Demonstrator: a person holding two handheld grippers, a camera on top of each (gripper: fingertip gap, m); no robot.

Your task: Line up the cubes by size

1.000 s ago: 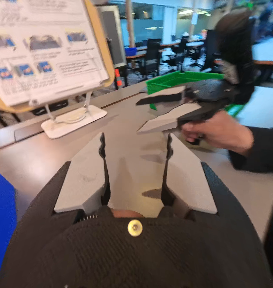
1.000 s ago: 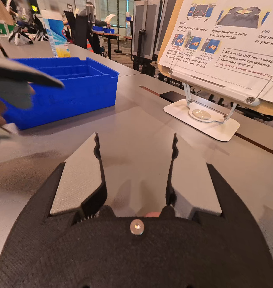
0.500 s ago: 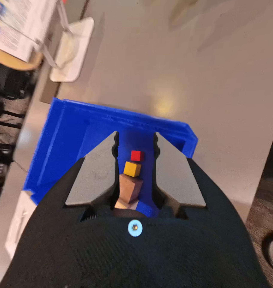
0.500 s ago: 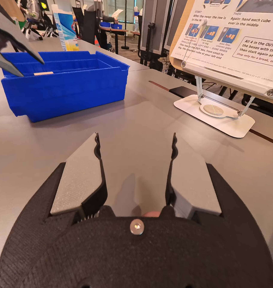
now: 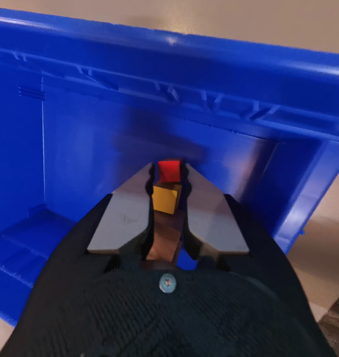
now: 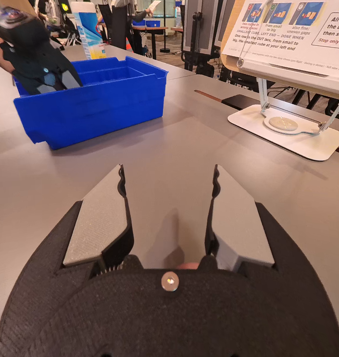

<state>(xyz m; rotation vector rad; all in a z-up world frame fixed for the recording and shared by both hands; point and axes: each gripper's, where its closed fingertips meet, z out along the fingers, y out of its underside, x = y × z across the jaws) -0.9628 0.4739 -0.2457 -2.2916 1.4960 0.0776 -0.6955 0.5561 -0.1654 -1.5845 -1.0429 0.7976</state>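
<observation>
In the left wrist view, a small red cube, a larger yellow cube and a still larger brown cube lie in a row on the floor of the blue bin. My left gripper is low inside the bin. Its jaws stand narrowly apart, with the red cube showing between the tips. I cannot tell whether they touch it. The right wrist view shows the left gripper dipping into the bin. My right gripper is open and empty above the grey table.
A white stand base holding an instruction sheet is at the back right. A wipes canister stands behind the bin. The table edge and floor show at the lower right of the left wrist view.
My left gripper swung from the table's middle to above the blue bin, then dropped into it, its jaws narrowing over the red cube. My right gripper stayed open and moved slightly back.
</observation>
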